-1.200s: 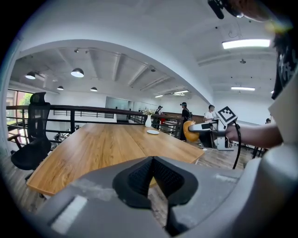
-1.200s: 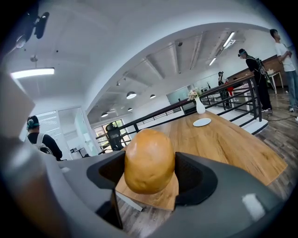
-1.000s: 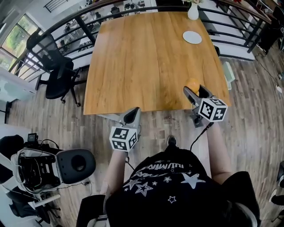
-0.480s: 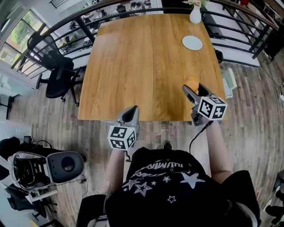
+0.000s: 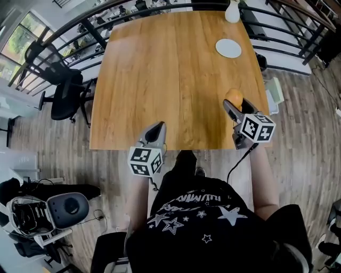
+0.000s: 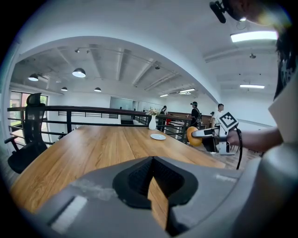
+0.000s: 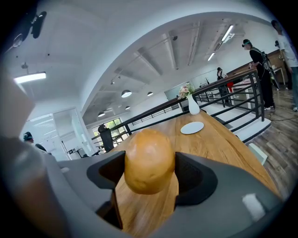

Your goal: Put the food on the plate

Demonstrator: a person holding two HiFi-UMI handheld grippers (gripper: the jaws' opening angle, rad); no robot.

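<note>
The bun (image 7: 149, 160) is clamped between the jaws of the right tongs (image 5: 237, 106), held over the wooden table (image 5: 160, 69) near its right edge; the white plate (image 5: 228, 47) lies at twelve o'clock from it, well apart; a vase (image 5: 232, 11) stands just beyond; the left tongs (image 5: 155, 131), at eight o'clock, are closed on nothing.

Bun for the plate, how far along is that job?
Done: the bun is picked up, clamped in the right claw over the table's near right part. In hand: the carry to the white plate, far along the right side. Left: set the bun on that bare plate and let go. The left claw is shut and empty.
</note>
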